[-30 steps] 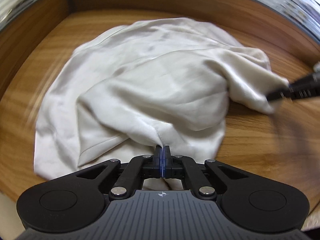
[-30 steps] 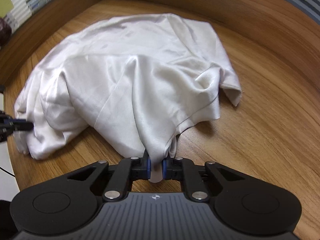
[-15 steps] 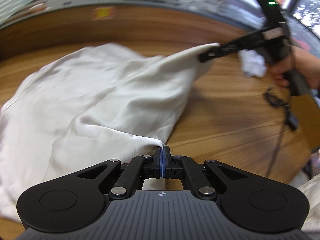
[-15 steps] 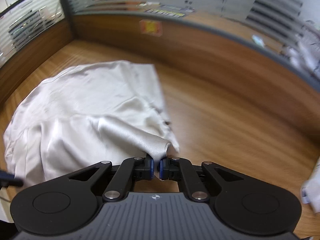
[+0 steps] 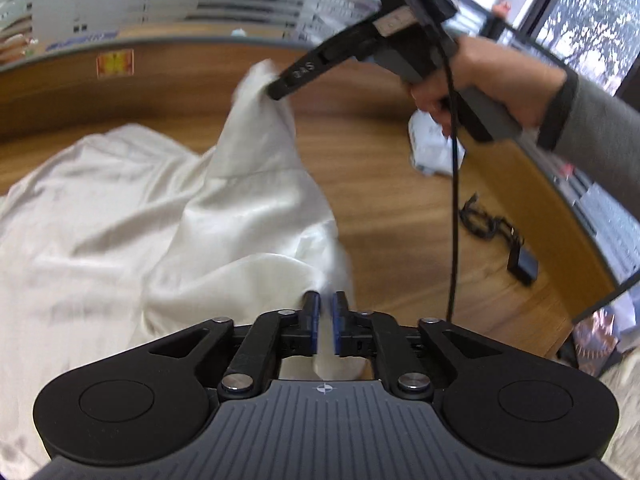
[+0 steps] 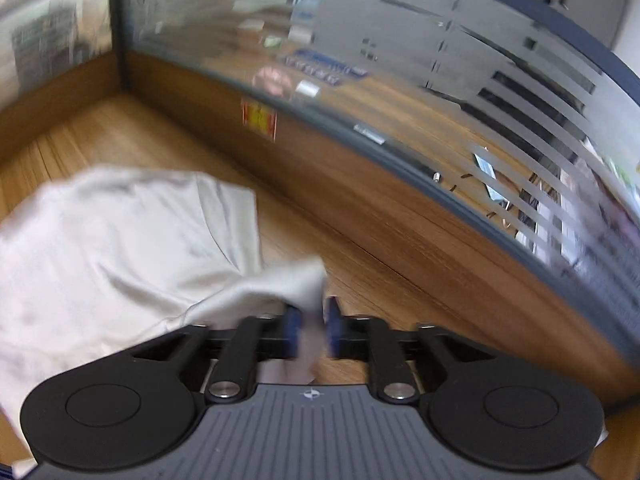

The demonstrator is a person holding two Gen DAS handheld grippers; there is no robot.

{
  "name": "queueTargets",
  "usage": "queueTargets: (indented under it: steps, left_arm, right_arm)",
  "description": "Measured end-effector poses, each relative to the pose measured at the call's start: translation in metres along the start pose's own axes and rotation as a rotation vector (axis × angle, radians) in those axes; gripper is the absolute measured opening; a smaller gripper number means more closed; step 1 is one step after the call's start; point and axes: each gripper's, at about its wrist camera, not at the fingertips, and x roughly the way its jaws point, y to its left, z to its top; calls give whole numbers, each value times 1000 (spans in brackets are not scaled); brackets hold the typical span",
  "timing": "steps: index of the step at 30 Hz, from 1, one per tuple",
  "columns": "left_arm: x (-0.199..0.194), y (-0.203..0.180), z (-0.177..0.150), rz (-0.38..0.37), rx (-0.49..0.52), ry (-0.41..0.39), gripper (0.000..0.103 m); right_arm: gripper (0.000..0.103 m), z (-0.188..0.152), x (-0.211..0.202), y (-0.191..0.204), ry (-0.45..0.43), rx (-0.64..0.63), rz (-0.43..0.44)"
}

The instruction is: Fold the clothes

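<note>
The white garment lies mostly spread on the wooden desk, and its right edge is pulled up into a loose ridge that runs between my two tools. In my left gripper the jaws have just been opening: there is now a narrow gap between the blue pads, and a fold of the cloth is in that gap, but the pads do not seem to press it any more. My right gripper has just been opening too, and wider; a corner of the garment hangs loosely between its pads, blurred, and I judge that it is slipping free. From the left view I see the right gripper raised above the desk with the cloth corner at its tip, and my right hand around its handle. As I judge it, one fold has been carried over and I am letting it go, but the garment is far from finished: it is wrinkled, wide and uneven, so smoothing and more folds are left. Around it there is the wooden partition with a small sticker, a black cable with adapter on the desk, and a white crumpled thing behind my hand.
</note>
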Motion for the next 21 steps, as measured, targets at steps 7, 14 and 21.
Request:
queueTargets:
  steps: [7, 14, 21]
  left_arm:
    - [-12, 36, -26, 102, -129, 15, 29]
    - [-23, 78, -48, 194, -243, 27, 30]
    - [-40, 114, -61, 292, -326, 11, 36]
  right_arm:
    - [56, -17, 24, 15, 58, -7, 18]
    - [61, -42, 23, 23, 99, 41, 70]
    - [61, -52, 24, 29, 133, 87, 111]
